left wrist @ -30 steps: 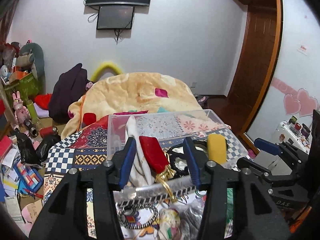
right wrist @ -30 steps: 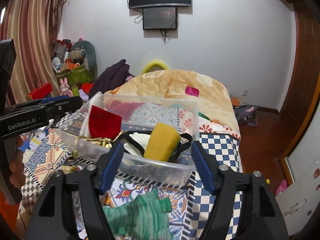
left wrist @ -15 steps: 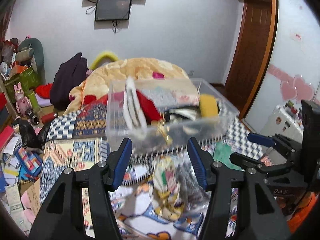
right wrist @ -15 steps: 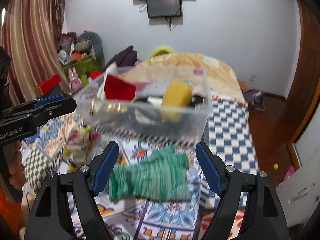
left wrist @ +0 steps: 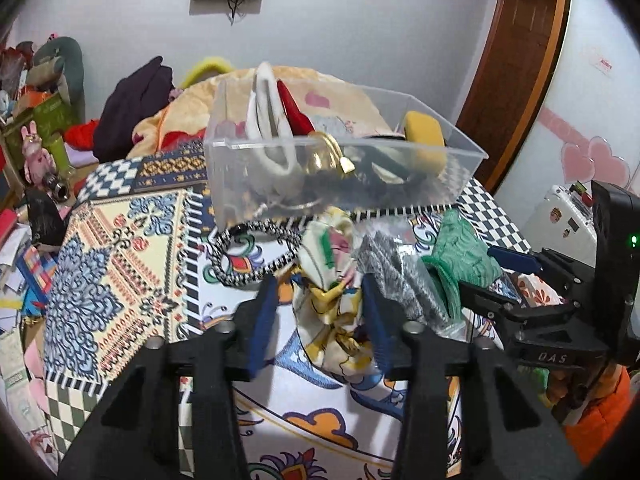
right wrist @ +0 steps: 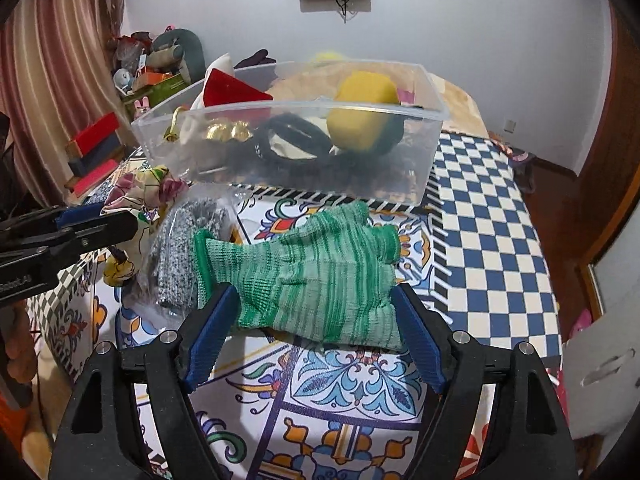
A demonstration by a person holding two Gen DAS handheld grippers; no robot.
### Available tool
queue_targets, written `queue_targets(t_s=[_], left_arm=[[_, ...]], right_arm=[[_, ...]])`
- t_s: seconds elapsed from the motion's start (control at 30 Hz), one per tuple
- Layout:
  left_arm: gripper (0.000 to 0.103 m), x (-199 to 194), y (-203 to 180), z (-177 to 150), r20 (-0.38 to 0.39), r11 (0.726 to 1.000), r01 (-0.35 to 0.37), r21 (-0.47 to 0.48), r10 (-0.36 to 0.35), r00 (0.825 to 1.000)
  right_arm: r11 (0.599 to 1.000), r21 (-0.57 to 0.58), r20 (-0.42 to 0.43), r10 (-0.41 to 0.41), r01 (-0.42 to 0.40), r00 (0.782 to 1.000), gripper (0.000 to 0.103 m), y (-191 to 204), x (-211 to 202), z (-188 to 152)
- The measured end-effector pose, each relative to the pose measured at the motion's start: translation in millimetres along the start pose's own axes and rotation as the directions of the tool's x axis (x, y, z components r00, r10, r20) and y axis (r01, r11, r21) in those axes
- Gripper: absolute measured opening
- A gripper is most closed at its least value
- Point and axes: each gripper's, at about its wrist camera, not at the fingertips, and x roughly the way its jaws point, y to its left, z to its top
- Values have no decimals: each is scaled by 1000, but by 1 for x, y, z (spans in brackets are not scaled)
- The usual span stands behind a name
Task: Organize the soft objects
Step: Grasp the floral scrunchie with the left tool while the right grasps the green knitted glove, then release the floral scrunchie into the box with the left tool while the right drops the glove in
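Observation:
My left gripper (left wrist: 320,300) hangs low over the patterned bedspread. A crumpled floral cloth (left wrist: 332,312) lies between its jaws, which are closing; the left pad still stands apart from the cloth. My right gripper (right wrist: 314,308) is open and straddles a green knit glove (right wrist: 320,272) lying flat. A grey knit item in a clear bag (right wrist: 180,248) lies between cloth and glove. Behind them stands a clear plastic bin (left wrist: 240,184) holding a yellow sponge (left wrist: 424,140), a red cloth, white fabric and black bands.
A black-and-white hair band (left wrist: 256,256) lies in front of the bin, left of the floral cloth. Clutter, boxes and plush toys (left wrist: 36,152) crowd the floor on the left. A wooden door (left wrist: 516,60) and a white cabinet stand on the right.
Both grippers have sunk toward the bedspread, so the bin now sits higher in both views. The left jaws have narrowed around the floral cloth; the right jaws now frame the green glove.

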Motion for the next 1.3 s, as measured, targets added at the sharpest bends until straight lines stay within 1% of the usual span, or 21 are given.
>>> queue_targets(t_s=[0.03,0.13,0.17,0.23,0.27,0.33,0.47,0.53,0.57,0.73,0.87,1.07,1.17,1.23,1.3], left_arm=[[28,1,0,-1,-2,1000,2,4,-2,1000],[20,2,-3,-1,-3,1000,-2,15,2,1000],[18,1,-3,-2,-2,1000,2,16,-2,1000],[12,1,-5,-2,0,1000,12,18,-12,1000],[12,0,-5,-2,4,1000,11,20,-11,1000],[10,-2,-6,-1,9,1000,11,26,-11,1000],[9,-11,-11,1,32,999,19,47,-21,999],[9,-19,-13,3,53,998,28,54,-30,998],[9,-21,-14,3,59,998,28,55,-32,998],[9,-39,-17,13,116,998,29,60,-36,993],[9,-54,-17,25,167,997,35,63,-45,985],[9,-72,-17,52,253,998,29,63,-44,966],[9,-78,-14,65,285,998,19,55,-34,958],[9,-82,-12,76,315,998,3,55,-20,949],[9,-83,-9,82,330,999,-13,52,-5,944]], right_arm=[[1000,5,1,2,-2,1000,73,-1,0,-2],[1000,2,6,-11,11,1000,64,-2,-1,-2],[1000,1,7,-13,13,1000,63,-3,-1,-2],[1000,3,10,-13,13,1000,52,-5,-2,-1],[1000,4,11,-5,5,1000,49,-5,-3,-1],[1000,6,13,7,-7,1000,40,-5,-4,-1],[1000,-3,14,15,-15,1000,32,-3,-5,0],[999,-2,15,32,-32,999,27,-3,-7,3],[999,-1,18,42,-42,999,27,-3,-8,3],[999,-12,61,40,-40,997,24,-1,-23,11],[999,-21,101,34,-32,994,24,-1,-36,22],[999,-51,170,16,-7,985,24,3,-55,46],[998,-59,212,10,3,977,24,5,-63,59],[998,-62,241,11,5,971,25,6,-66,70],[998,-65,261,13,4,965,25,5,-67,77]])
